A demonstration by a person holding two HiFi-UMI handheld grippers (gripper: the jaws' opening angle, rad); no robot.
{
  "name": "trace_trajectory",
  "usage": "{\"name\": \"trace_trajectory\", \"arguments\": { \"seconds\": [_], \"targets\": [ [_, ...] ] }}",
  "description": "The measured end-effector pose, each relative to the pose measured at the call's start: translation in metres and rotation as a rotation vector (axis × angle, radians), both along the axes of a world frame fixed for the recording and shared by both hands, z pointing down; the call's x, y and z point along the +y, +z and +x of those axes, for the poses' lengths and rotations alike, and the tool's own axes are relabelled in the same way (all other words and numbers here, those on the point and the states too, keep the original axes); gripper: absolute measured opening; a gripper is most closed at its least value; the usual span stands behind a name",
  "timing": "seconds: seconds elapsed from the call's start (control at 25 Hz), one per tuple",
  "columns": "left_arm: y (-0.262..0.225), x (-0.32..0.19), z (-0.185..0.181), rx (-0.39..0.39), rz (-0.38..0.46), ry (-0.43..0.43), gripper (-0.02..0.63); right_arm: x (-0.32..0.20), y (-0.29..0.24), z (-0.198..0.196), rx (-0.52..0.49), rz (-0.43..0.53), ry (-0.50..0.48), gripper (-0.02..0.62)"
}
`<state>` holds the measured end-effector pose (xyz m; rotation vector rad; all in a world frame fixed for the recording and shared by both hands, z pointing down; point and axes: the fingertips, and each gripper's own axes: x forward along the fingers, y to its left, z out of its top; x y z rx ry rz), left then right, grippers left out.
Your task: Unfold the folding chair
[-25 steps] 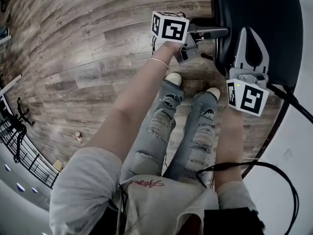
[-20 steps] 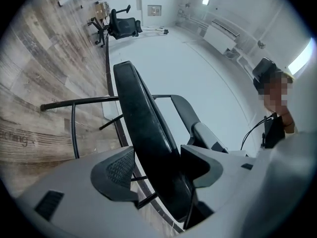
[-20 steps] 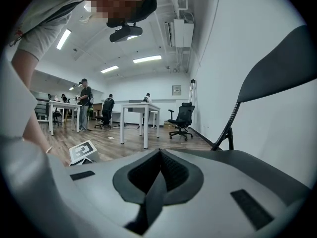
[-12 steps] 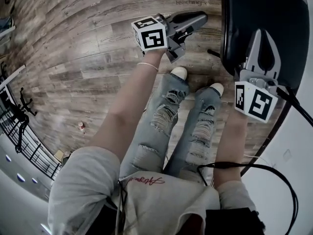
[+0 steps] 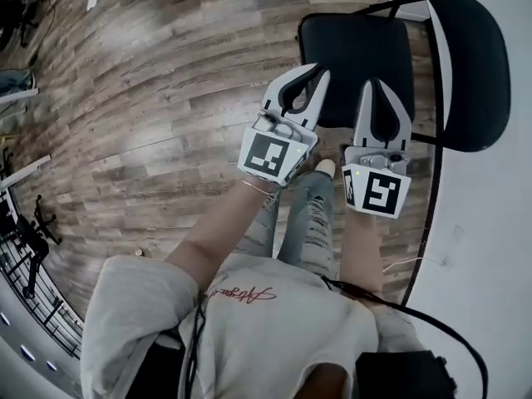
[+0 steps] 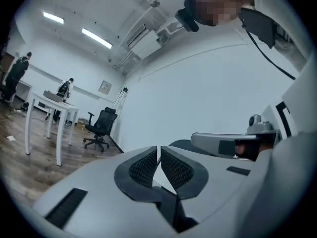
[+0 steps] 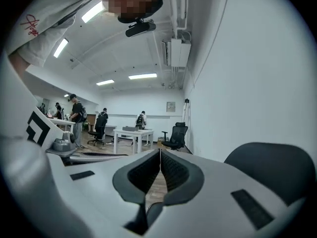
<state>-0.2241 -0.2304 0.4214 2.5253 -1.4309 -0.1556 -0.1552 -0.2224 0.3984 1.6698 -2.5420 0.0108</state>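
Looks all but finished. Down on the floor [image 5: 166, 98], at the far right against the wall [image 5: 490, 248], find the chair [image 5: 432, 32] standing open: seat [image 5: 357, 52] laid flat, back [image 5: 470, 73] upright on the wall side. No sign of anything left folded, though cannot see under the seat, so cannot vouch for a full lock.

As for the left gripper [image 5: 319, 75]: closed, pads [image 6: 144, 166] brought nearly tip to tip with only a hairline slit, having just been closing, and nothing between. Pointing level, out over the near edge of the seat in the head view (own camera facing bare wall and a distant office chair [image 6: 101, 125], not the seat), so judged clear of the chair.

Then the right gripper [image 5: 376, 86]: closed too, pads met at the tips, empty. Held just right of the left one, apart from it, with the back showing low at the right of its own view. Judged not touching the chair either.

Left to do, judged from this: little or nothing. Perhaps a press on the seat to check the seating, perhaps only drawing both hands away. Worth minding pinch points if pressing, and worth keeping both grippers closed and empty on the way out
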Motion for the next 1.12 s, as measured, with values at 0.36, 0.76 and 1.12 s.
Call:
{"name": "trace_trajectory", "arguments": {
  "seconds": [0.36,0.76,1.12],
  "targets": [
    [-0.124,0.006,0.064,0.023,0.089,-0.008,0.035,0.024,-0.105,0.063,-0.063,0.053,0.042,0.017],
    [-0.144,0.03,0.088,0.026,0.097,0.026,0.035,0.041,-0.135,0.093,-0.048,0.098,0.072,0.017],
    [-0.152,0.045,0.084,0.016,0.11,0.021,0.035,0.053,-0.152,0.094,-0.071,0.122,0.071,0.017]
  ]
}}
